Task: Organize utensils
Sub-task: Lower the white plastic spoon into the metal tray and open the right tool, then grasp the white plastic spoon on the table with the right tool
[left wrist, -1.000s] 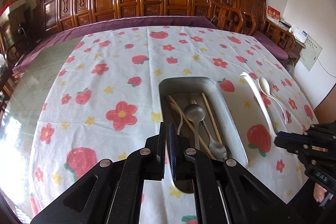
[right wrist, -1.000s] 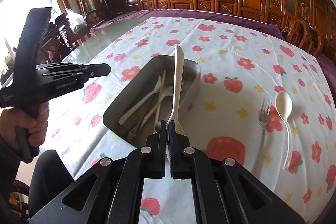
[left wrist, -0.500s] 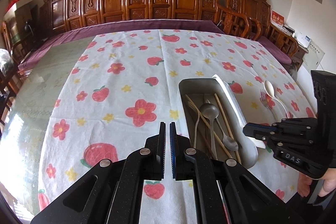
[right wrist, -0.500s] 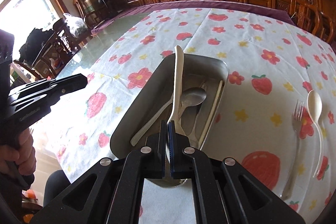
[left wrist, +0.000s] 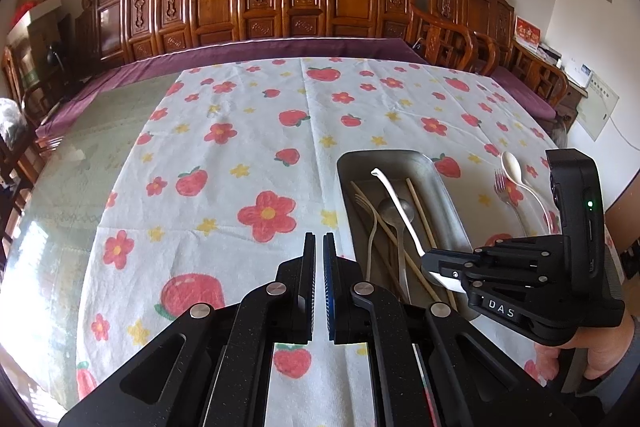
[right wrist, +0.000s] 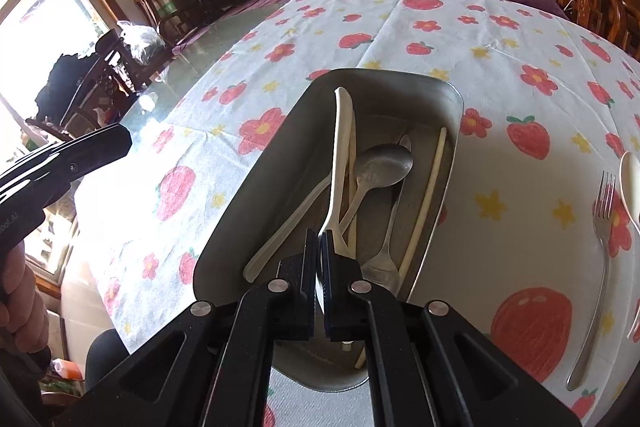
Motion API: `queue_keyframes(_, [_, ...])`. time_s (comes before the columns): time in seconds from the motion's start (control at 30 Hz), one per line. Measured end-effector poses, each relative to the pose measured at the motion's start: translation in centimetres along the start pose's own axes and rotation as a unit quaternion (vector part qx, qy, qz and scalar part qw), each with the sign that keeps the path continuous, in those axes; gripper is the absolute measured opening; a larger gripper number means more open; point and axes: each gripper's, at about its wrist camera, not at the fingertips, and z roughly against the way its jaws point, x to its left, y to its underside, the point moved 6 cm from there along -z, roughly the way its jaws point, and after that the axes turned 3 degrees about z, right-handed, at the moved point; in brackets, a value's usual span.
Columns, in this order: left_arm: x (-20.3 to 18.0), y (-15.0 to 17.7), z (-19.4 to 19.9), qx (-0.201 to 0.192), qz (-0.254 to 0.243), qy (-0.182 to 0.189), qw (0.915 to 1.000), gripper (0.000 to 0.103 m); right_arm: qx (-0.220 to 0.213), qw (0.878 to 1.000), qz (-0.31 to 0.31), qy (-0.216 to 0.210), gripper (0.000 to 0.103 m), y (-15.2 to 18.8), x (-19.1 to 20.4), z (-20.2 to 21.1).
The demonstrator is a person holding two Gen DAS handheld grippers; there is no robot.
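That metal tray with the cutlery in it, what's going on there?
Someone is sorting utensils with a hand-held gripper in each hand. The right hand-held gripper is shut on a white plastic spoon and holds it over the metal tray, which already contains a metal spoon, a fork and chopsticks. The left hand-held gripper holds nothing, its jaws nearly closed. Another fork and a white spoon lie on the tablecloth, not yet in the tray.
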Motion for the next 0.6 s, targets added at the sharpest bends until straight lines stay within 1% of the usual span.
queue_keyframes(0.1, [-0.2, -0.1, 0.1, 0.001, -0.001, -0.002, 1.0, 0.003, -0.003, 1.0, 0.001, -0.003, 0.007, -0.1, -0.1, 0.0])
queue_keyframes(0.3, [-0.6, -0.1, 0.0, 0.001, -0.002, 0.0, 1.0, 0.003, -0.017, 1.0, 0.014, -0.004, 0.007, -0.1, -0.4, 0.9])
queue_keyframes(0.4, [-1.4, -0.3, 0.1, 0.0, -0.008, 0.002, 1.0, 0.003, -0.039, 0.999, 0.025, -0.001, 0.007, -0.3, -0.9, 2.9])
queue_keyframes(0.5, [-2.5, -0.5, 0.1, -0.001, -0.012, 0.008, 0.9999, 0.004, -0.063, 0.997, 0.034, 0.012, 0.007, -0.2, -2.5, 5.6])
queue_keyframes(0.6, [-3.9, -0.8, 0.0, -0.007, -0.018, 0.014, 0.9997, 0.025, -0.081, 0.995, 0.039, 0.042, 0.007, 0.4, -5.5, 8.0])
